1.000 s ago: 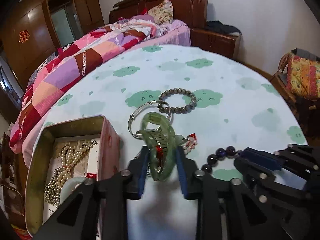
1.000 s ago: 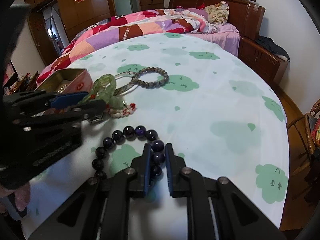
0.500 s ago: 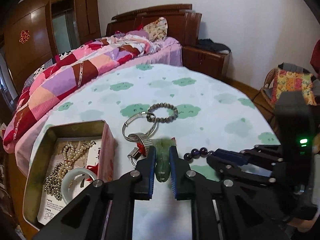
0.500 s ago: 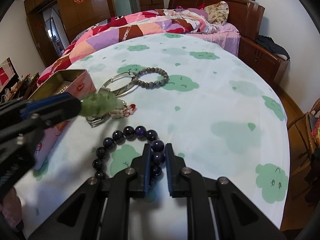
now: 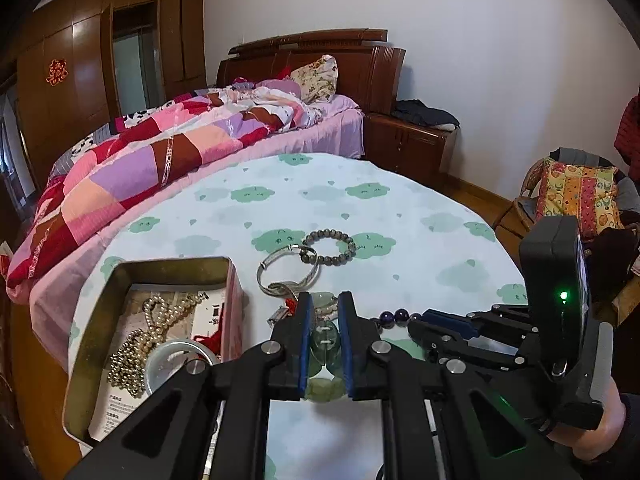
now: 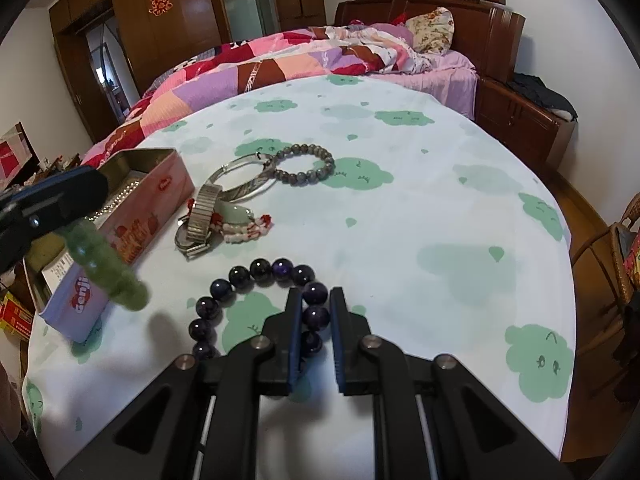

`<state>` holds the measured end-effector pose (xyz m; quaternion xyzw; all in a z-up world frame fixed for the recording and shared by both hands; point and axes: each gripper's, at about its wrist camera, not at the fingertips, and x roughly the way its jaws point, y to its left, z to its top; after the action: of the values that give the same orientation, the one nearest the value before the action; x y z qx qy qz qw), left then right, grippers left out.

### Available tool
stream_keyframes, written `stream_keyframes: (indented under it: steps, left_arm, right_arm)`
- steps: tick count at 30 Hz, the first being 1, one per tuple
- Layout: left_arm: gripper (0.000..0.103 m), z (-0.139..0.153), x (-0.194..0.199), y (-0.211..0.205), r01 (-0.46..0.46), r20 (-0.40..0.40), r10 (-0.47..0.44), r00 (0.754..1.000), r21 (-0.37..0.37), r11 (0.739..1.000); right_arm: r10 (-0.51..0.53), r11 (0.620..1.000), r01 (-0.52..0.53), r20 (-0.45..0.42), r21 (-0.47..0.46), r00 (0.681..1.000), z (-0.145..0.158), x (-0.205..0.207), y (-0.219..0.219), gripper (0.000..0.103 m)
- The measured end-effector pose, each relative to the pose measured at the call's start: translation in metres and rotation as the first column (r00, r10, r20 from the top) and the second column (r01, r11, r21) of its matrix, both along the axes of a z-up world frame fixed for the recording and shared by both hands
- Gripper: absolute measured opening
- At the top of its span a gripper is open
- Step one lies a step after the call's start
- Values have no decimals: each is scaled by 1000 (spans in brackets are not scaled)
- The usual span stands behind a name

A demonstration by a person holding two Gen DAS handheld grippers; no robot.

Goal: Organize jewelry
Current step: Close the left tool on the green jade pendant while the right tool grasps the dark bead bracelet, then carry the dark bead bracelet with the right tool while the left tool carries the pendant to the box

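Both grippers clamped on bracelets above the cloud-print tablecloth (image 6: 460,208).

Left to right: the open tin box (image 5: 100,320) sits at 9 o'clock of the left wrist view, holding a pearl necklace (image 5: 140,340) and a pale bangle (image 5: 176,360). At 6 o'clock the left gripper (image 5: 324,312) is clenched on the green jade bracelet (image 5: 325,360), which in the right wrist view hangs clear of the cloth beside the box. Past its fingertips, toward 12 o'clock, lie a silver bangle (image 5: 288,270) and a grey bead bracelet (image 5: 330,246), touching each other. In the right wrist view a metal watch (image 6: 200,216) and a jade pendant with red-and-white beads (image 6: 240,220) lie at 10 o'clock. At 6 o'clock there, the right gripper (image 6: 315,296) is grasping the dark purple bead bracelet (image 6: 260,272), most of whose beads rest on the cloth.
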<state>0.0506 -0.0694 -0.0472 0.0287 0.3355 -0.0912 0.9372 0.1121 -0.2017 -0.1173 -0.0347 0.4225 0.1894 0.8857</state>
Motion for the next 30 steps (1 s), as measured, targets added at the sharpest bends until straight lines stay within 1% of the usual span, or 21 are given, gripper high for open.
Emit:
stream_keyframes:
  steps: [10, 19, 30]
  left_arm:
    - [12, 7, -3, 11, -22, 9, 22, 1000, -19, 1000]
    - [12, 13, -6, 21, -42, 23, 43, 999, -48, 998]
    - [12, 22, -12, 28, -40, 45, 43, 998, -77, 996]
  right_arm:
    - [8, 1000, -9, 23, 17, 1000, 10, -7, 1, 16]
    - [27, 999, -29, 63, 33, 998, 30, -15, 5, 16]
    - [53, 996, -61, 123, 61, 991, 60, -26, 12, 16]
